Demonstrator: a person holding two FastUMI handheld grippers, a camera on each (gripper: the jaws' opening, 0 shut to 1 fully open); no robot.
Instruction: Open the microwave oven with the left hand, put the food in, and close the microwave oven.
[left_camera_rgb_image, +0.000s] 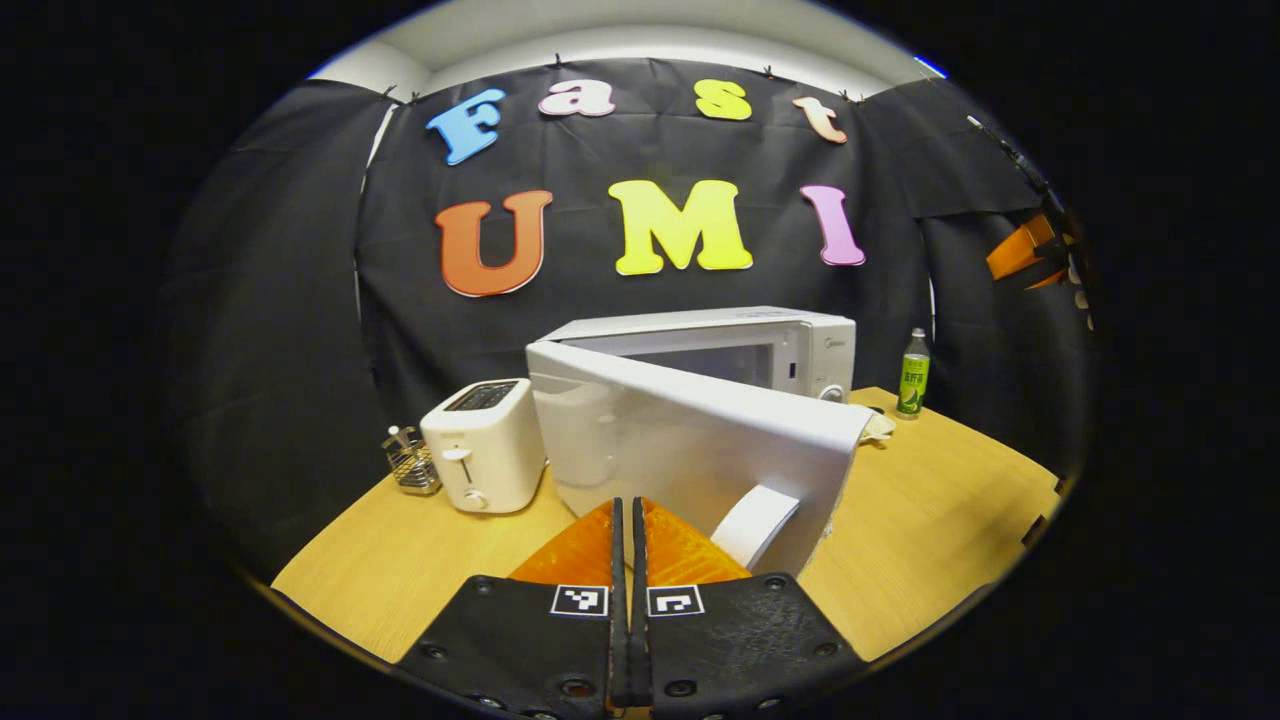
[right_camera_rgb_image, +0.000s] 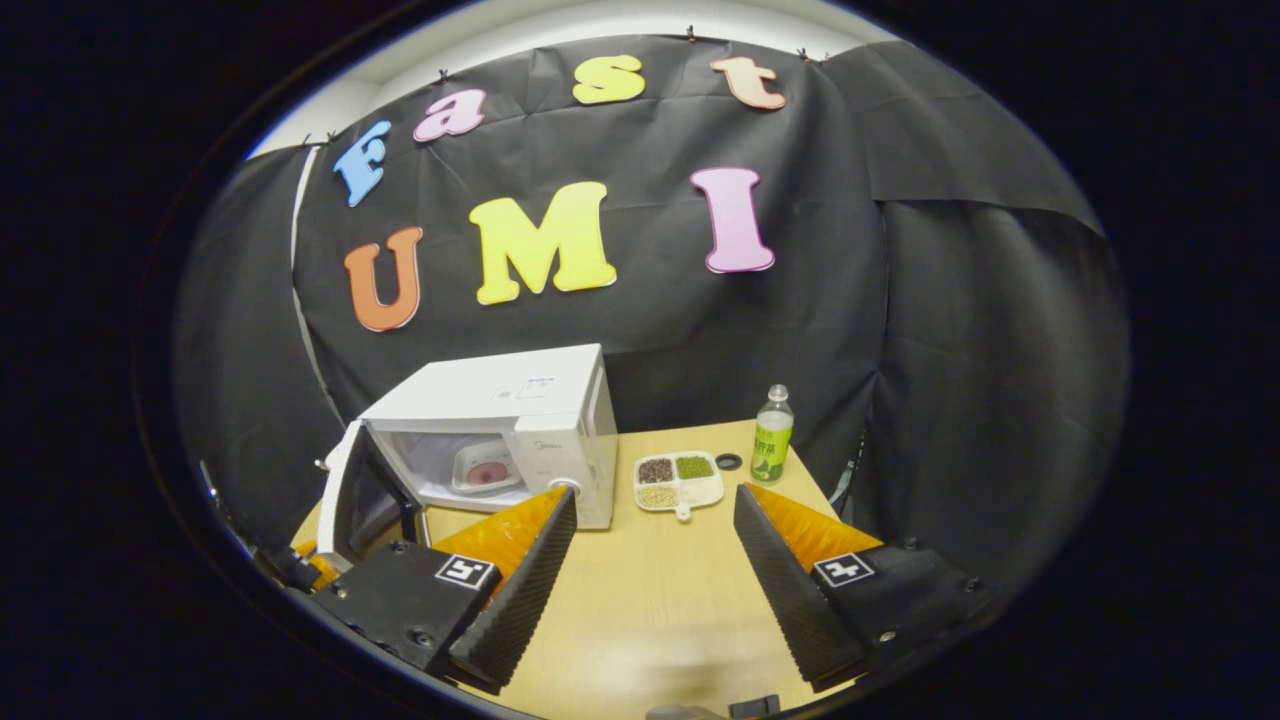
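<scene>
Swinging on its hinge at the left of the cabinet, the wide white microwave door (left_camera_rgb_image: 690, 450) stands open, while the boxy white enamelled microwave oven (right_camera_rgb_image: 500, 430) sits at the back left of the pale wood-grain desk (right_camera_rgb_image: 650, 590). Inside the lit cavity rests the shallow white dish of pinkish food (right_camera_rgb_image: 483, 470), already in place by the look of it, so closing the door is likely what remains. That door is a rigid, smooth panel, probably light to swing yet firm at the latch; it should be pushed flat on its outer face near the free edge, or guided by the curved white handle (left_camera_rgb_image: 755, 522), since glossy plastic may slide under a glancing touch. The left gripper (left_camera_rgb_image: 630, 540) has its jaws clenched together with nothing between them, pointed at the door just ahead. The right gripper (right_camera_rgb_image: 655, 535) hangs above the bare desk with its jaws released wide, holding nothing. Beside the oven lie a white divided tray of dry beans and grains (right_camera_rgb_image: 680, 480) and a slim green-labelled plastic bottle (right_camera_rgb_image: 771, 435), both light and easy to knock. Left of the door stand a squat glossy white toaster (left_camera_rgb_image: 485, 445) and a small wire basket (left_camera_rgb_image: 410, 462).
</scene>
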